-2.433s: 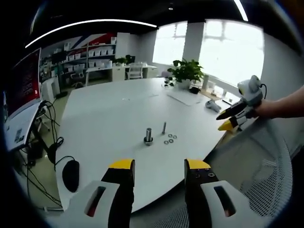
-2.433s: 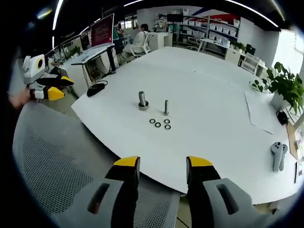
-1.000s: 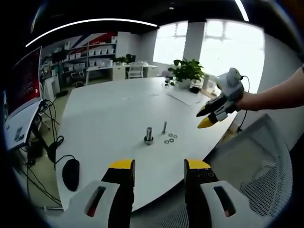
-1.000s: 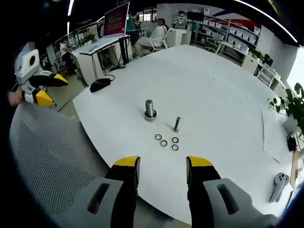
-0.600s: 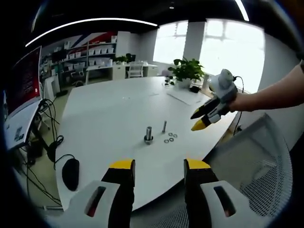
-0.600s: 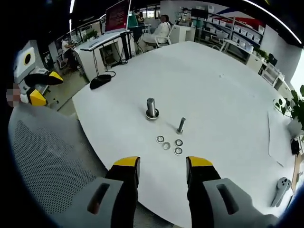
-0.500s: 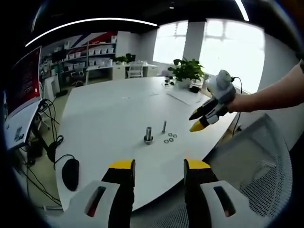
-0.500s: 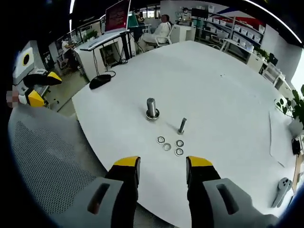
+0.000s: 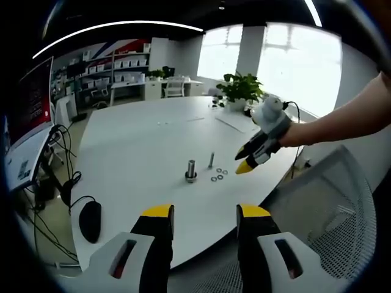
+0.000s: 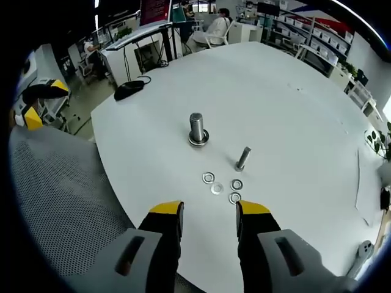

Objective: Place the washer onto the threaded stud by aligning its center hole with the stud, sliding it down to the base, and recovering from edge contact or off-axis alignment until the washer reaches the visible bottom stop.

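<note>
Four washers (image 10: 222,185) lie loose on the white table (image 10: 293,116), none yet threaded onto anything.

Table: broad, smooth, pale; a mesh chair back (image 10: 58,201) stands against its near edge in the right gripper view. A dark computer mouse (image 10: 129,90) sits at the far left corner, well apart from the work.

Right gripper (image 10: 208,210): jaws parted, nothing between them, hovering above the table edge with the washer cluster just beyond the yellow tips. From the left gripper view it (image 9: 252,159) hangs over the table near the small parts, tips pointing down toward them.

Left gripper (image 9: 200,213): jaws apart and empty, held back off the table edge, well clear of the parts.

Thick stud with collar (image 10: 197,129): upright on a round base, left of the cluster.

Slim threaded stud (image 10: 242,158): upright, possibly slightly tilted, just beside the washers. Which of the two is the target I cannot tell; the slim one looks the closer match in bore.

Washers: thin flat metal rings, lying flush, close together but seemingly not overlapping. Judgement: rigid, very light, and slick on this surface, so they will likely skate when nudged. Flat on the table, the outer rim offers little purchase. Recommended hold is across the outer edge at opposite sides, leaving the centre hole open for the stud; tipping one up against a jaw first may be needed. A cocked washer could catch on the threads.
</note>
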